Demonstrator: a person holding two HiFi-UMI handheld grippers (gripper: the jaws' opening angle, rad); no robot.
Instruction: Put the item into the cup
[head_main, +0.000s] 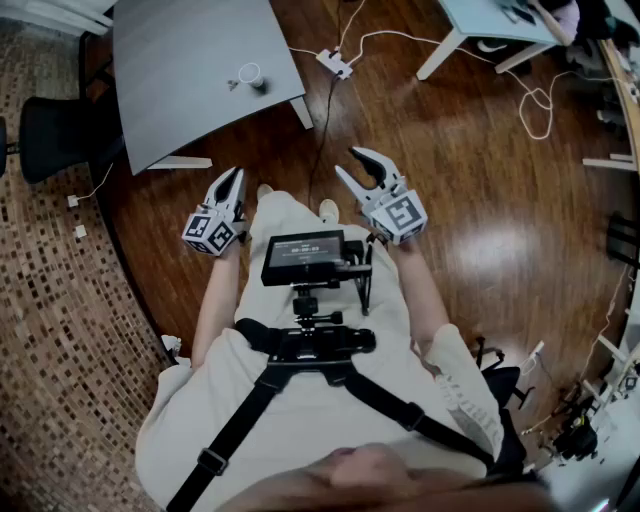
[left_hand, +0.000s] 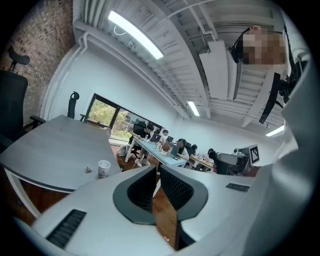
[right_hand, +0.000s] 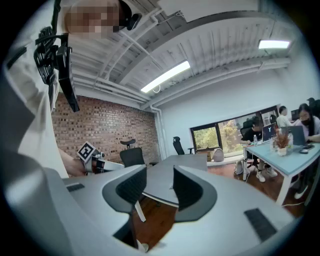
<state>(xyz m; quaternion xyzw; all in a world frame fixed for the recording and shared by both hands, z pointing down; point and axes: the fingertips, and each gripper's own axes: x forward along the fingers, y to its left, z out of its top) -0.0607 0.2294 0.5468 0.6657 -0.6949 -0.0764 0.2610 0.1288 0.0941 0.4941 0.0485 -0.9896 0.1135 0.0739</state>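
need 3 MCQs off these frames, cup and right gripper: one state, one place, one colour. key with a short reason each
1. How do the jaws of the right gripper stand?
A. apart, nothing between them
B. closed on the cup
C. closed on the small item

2. Where is the cup?
A. between the right gripper's jaws
B. on the grey table
C. stacked on a second cup

3. What colour is the cup?
A. red
B. black
C. white

Key:
1 A: the right gripper view shows a clear gap between the jaws, with only the table and floor behind it.
2 B: the head view shows the cup upright on the grey table, with the small item beside it, well ahead of both grippers.
3 C: the cup reads white in both the head view and the left gripper view.
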